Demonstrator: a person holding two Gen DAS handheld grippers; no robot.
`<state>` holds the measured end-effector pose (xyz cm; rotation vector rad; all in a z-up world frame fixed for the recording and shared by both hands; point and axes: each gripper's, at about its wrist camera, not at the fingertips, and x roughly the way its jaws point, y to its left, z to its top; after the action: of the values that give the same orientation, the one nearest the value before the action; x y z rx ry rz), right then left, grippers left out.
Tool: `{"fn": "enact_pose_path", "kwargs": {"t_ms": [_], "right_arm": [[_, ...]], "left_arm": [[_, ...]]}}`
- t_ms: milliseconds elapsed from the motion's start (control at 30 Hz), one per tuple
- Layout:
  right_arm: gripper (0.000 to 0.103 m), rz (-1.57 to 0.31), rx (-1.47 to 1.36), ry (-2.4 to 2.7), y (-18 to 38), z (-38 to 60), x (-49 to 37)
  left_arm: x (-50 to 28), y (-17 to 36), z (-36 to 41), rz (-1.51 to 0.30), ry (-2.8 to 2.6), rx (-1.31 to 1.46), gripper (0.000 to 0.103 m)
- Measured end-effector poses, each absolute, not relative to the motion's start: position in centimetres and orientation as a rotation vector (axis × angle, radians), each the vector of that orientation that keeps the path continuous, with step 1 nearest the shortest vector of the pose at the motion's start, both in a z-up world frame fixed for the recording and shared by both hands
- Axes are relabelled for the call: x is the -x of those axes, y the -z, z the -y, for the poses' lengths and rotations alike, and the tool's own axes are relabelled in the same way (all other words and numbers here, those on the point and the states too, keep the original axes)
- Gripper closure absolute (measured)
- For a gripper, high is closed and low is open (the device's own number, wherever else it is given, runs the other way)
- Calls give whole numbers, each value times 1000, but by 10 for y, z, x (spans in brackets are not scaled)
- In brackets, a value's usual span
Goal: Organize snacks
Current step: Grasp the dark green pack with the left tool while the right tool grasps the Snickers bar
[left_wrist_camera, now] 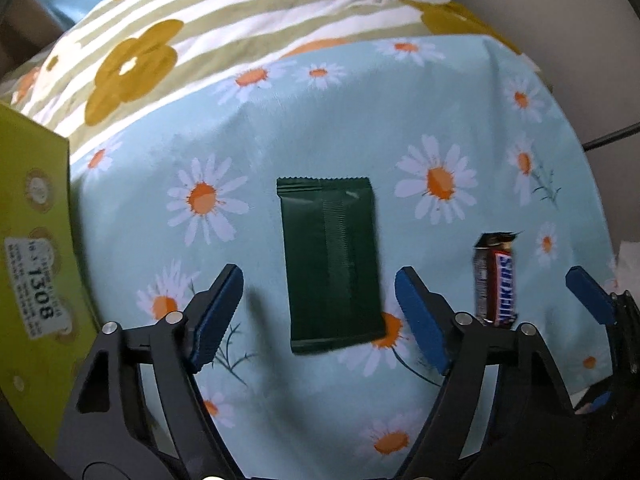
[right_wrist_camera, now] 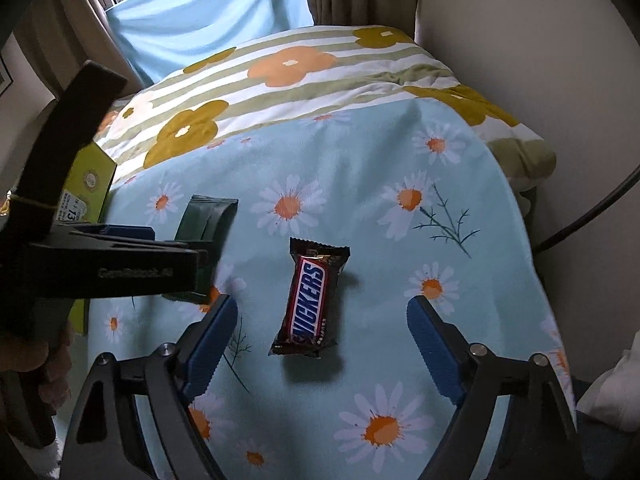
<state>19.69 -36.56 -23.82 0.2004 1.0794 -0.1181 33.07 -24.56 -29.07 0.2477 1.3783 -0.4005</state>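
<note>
- Daisy cloth (left_wrist_camera: 320,128) (right_wrist_camera: 360,168), light blue with white-and-orange flowers, covers the surface under everything; used as landmark below. Whether it is a bed or a tabletop under it, cannot tell.
- Striped cloth (left_wrist_camera: 240,28) (right_wrist_camera: 280,80), green-white bands with orange and mustard flowers, lies past the daisy cloth's far edge, partly tucked under it.
- Yellow-green box (left_wrist_camera: 36,240) (right_wrist_camera: 90,184) sits at the daisy cloth's left edge, white sticker with printed digits on its face.
- Left hand-held gripper (left_wrist_camera: 320,312) (right_wrist_camera: 200,268) hangs over the middle of the daisy cloth, pointing steeply down; jaws apart, straddling the packet, pads not touching it, nothing grasped.
- Right hand-held gripper (right_wrist_camera: 320,344) (left_wrist_camera: 500,300) hangs over the daisy cloth right of the left one; jaws wide, bar between them but clear of both pads, released.
- Dark green packet (left_wrist_camera: 332,264) (right_wrist_camera: 206,220) lies flat on the daisy cloth near its middle, crimped end toward the striped cloth.
- Snickers bar (right_wrist_camera: 308,300) (left_wrist_camera: 494,280) lies flat on the daisy cloth just right of the packet, apart from it, long axis roughly parallel to the packet.
- Person's hand (right_wrist_camera: 48,360) grips the left handle, at the daisy cloth's near-left corner, blurred.
</note>
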Motion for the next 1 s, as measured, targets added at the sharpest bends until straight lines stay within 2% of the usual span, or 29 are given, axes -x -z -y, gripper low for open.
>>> {"fn": "enact_pose_path", "kwargs": {"t_ms": [100,133,167,300,367,467,600,900,1000], "right_arm": [[20,-1068,-194,133,242,365,-198],[22,-1067,-188,136,244,363,-198],[30,-1069,-182,138,246,362,-200],[39,-1084,-175,129,253,358,-202],[42,-1089,-165,120,256,355,-203],[45,-1089,-139,111,257,351,-203],[47,-1089,-131,103,257,349,-204],[58,-1104,-113,94,263,345,-207],[67,-1113,-105,94,266,344,-211]], "left_arm": [[-331,297,249,-1382,402,-280,33],[-331,297,251,-1372,404,-295,33],[-330,297,253,-1366,411,-310,34],[-331,296,257,-1360,431,-337,39],[-331,295,258,-1350,441,-345,48],[-330,293,263,-1342,476,-379,55],[-331,292,264,-1349,483,-385,59],[-327,287,258,-1357,493,-356,59],[-324,285,257,-1352,495,-349,59]]}}
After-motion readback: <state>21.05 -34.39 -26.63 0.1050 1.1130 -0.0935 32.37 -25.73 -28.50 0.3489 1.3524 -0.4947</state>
